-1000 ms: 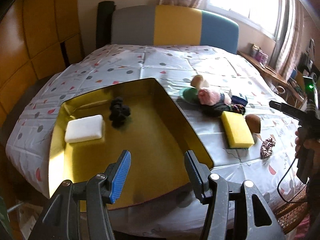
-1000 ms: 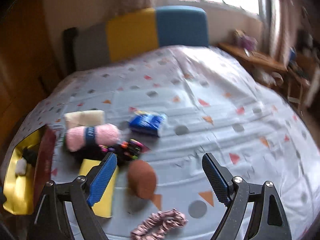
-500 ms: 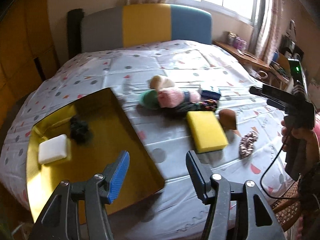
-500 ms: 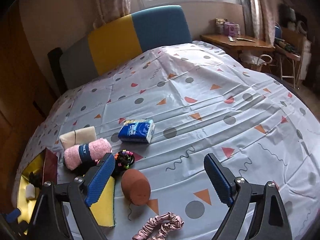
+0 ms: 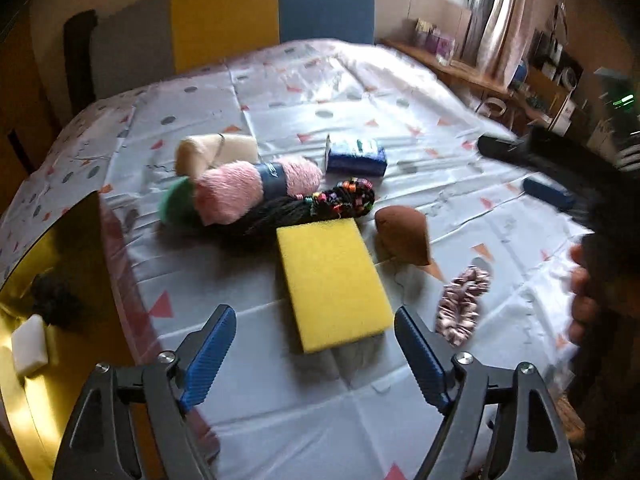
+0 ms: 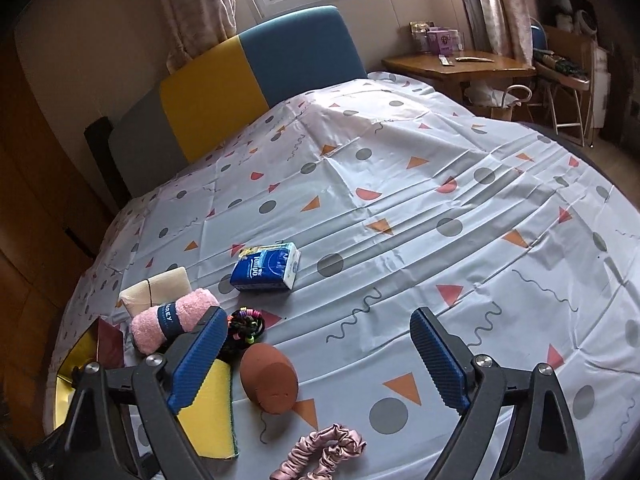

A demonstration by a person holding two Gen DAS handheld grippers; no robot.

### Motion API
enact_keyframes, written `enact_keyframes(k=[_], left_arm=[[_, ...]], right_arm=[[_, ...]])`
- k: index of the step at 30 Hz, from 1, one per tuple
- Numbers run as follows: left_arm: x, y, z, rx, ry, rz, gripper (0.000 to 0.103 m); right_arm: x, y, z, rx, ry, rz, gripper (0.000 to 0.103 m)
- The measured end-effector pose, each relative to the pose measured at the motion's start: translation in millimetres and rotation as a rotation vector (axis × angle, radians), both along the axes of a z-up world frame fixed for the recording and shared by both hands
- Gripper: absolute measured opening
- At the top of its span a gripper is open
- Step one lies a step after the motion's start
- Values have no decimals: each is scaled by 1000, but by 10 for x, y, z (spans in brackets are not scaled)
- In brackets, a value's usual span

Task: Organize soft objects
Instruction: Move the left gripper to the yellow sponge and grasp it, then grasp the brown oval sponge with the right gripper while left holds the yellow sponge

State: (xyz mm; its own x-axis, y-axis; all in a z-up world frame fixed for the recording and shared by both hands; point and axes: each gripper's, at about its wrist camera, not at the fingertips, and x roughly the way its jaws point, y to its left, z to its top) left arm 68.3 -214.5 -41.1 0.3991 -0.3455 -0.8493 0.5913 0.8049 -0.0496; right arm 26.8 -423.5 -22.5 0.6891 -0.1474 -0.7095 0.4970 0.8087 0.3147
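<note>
My left gripper [image 5: 316, 354] hangs over the near end of the yellow sponge [image 5: 332, 282]; its jaws are opening wide and hold nothing, the sponge just ahead of them. Beyond lie a pink rolled towel [image 5: 256, 192], a cream roll [image 5: 216, 152], a green round piece [image 5: 178, 202], dark beaded hair ties [image 5: 340, 200], a brown sponge ball [image 5: 404, 234], a pink scrunchie [image 5: 462, 304] and a blue tissue pack [image 5: 356, 156]. The gold box [image 5: 24, 396] at left holds a white sponge [image 5: 30, 344] and a black scrunchie [image 5: 56, 300]. My right gripper [image 6: 320, 356] is open and empty above the brown ball [image 6: 270, 378].
The patterned cloth [image 6: 400, 200] covers a round table. A grey, yellow and blue chair back [image 6: 248, 80] stands at the far edge, a wooden desk [image 6: 460, 66] at the back right. A hand [image 5: 584, 292] holds the right gripper at the right edge of the left wrist view.
My left gripper has swung right from over the gold box to the yellow sponge, and its jaws have spread wider. The right gripper has rolled a little and stayed open.
</note>
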Motion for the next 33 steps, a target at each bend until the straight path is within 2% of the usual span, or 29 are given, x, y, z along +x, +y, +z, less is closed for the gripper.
enact_keyframes(k=[2, 5, 12, 13, 14, 15, 16, 21, 27, 31, 33], left_arm=[[99, -92, -94, 5, 41, 14, 86], [207, -218, -210, 6, 82, 23, 94], [397, -418, -447, 42, 118, 50, 94], [429, -427, -478, 42, 128, 57, 92], [448, -419, -509, 44, 140, 60, 79], [457, -397, -544, 37, 161, 58, 71], [449, -366, -548, 18, 162, 57, 71], [237, -136, -443, -8, 118, 32, 70], [-262, 79, -316, -17, 41, -58, 70], [-522, 129, -385, 5, 8, -106, 70], [-559, 144, -482, 19, 19, -116, 70]], right_arm=[[5, -4, -12, 7, 4, 2, 93], [10, -14, -21, 15, 4, 1, 93], [26, -31, -46, 29, 11, 1, 93], [31, -26, -50, 27, 14, 2, 93], [36, -22, -55, 24, 18, 3, 93], [43, -20, -60, 21, 21, 6, 93], [50, -18, -67, 20, 24, 10, 93], [97, -3, -125, 28, 52, 29, 93], [148, 49, -199, 43, 87, 68, 93], [208, 158, -238, 48, 102, 132, 93], [253, 241, -259, 31, 119, 172, 92]])
